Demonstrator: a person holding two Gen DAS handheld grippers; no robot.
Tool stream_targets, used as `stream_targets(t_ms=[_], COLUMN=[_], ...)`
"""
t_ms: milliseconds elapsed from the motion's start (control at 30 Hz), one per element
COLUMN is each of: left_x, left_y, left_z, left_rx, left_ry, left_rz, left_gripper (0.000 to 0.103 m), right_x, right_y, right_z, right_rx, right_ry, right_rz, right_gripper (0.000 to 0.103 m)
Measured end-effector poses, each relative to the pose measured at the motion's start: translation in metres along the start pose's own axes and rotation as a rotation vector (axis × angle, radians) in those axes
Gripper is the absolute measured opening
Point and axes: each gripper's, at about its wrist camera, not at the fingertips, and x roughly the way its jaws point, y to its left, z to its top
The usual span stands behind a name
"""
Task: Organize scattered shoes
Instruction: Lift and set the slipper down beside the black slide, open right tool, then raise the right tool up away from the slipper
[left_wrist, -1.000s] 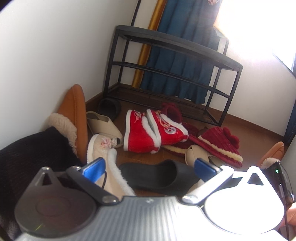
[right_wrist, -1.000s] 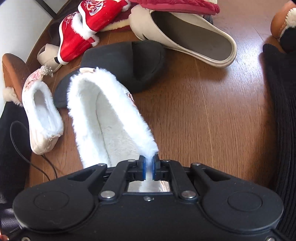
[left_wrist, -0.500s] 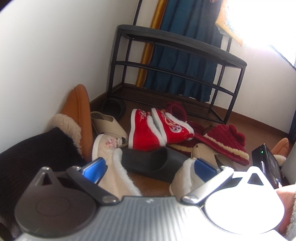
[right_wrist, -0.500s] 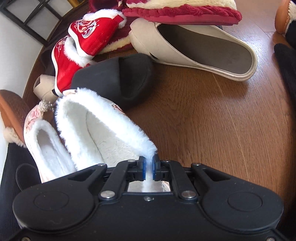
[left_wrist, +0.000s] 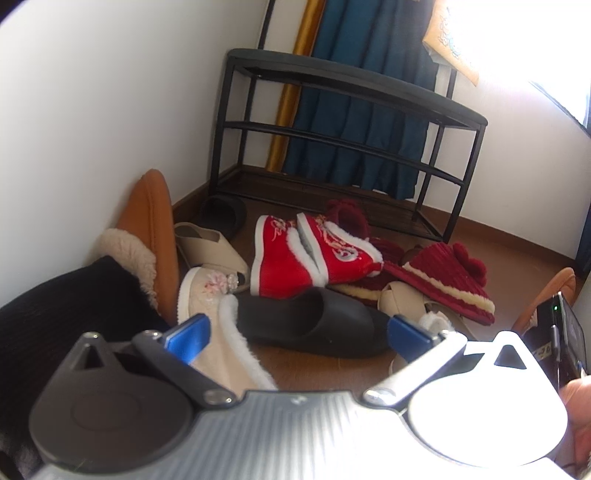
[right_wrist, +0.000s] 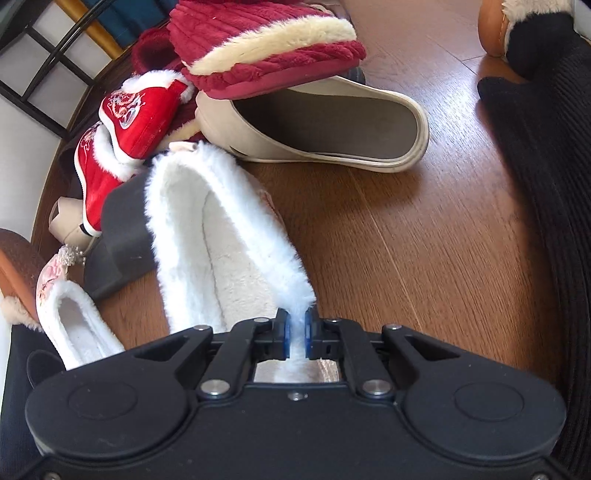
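Note:
My right gripper (right_wrist: 296, 334) is shut on the fur rim of a white fur-lined pink shoe (right_wrist: 218, 236) and holds it tilted above the wooden floor. Its mate (right_wrist: 70, 314) lies at the left; in the left wrist view this mate (left_wrist: 218, 328) sits just behind my left gripper (left_wrist: 295, 332), which is open and empty. A black slide (left_wrist: 314, 325) lies between the blue pads (left_wrist: 188, 332). Two red embroidered shoes (left_wrist: 306, 254), maroon slippers (left_wrist: 450, 280) and beige slides (right_wrist: 325, 129) lie scattered beyond.
A black metal shoe rack (left_wrist: 343, 147) stands against the far wall before a blue curtain. A tan fur-lined slipper (left_wrist: 151, 229) leans on the left wall. Another black slide (left_wrist: 225, 214) lies by the rack. Black-clothed legs (right_wrist: 546, 184) flank the floor.
My right gripper has carried the white fur-lined shoe forward toward the beige slide and red shoes. My left gripper has moved slightly forward and stayed open.

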Motion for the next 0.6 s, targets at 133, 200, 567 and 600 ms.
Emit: stream_targets(t_ms=[133,200,567,600], left_x=[0.000,0.001,0.006,0.006], left_y=[0.000,0.000,-0.013,-0.013], left_z=[0.000,0.000,0.000,0.000], left_rx=[0.004,0.004,0.056,0.057], left_ry=[-0.002,-0.001,0.002,0.004], left_rz=[0.004,0.006,-0.005,-0.005], left_gripper=[0.103,0.103,0.103,0.103], right_x=[0.006,0.009,-0.023,-0.030], right_y=[0.013,0.018,0.034,0.039], right_z=[0.007,0.010,-0.001,-0.004], right_rx=[-0.103,-0.139,-0.352,-0.406], right_ry=[-0.020,-0.020,-0.135,-0.154], right_rz=[-0.011,-0.014,-0.065,-0.071], right_gripper=[0.007,0.007,0.103,0.103])
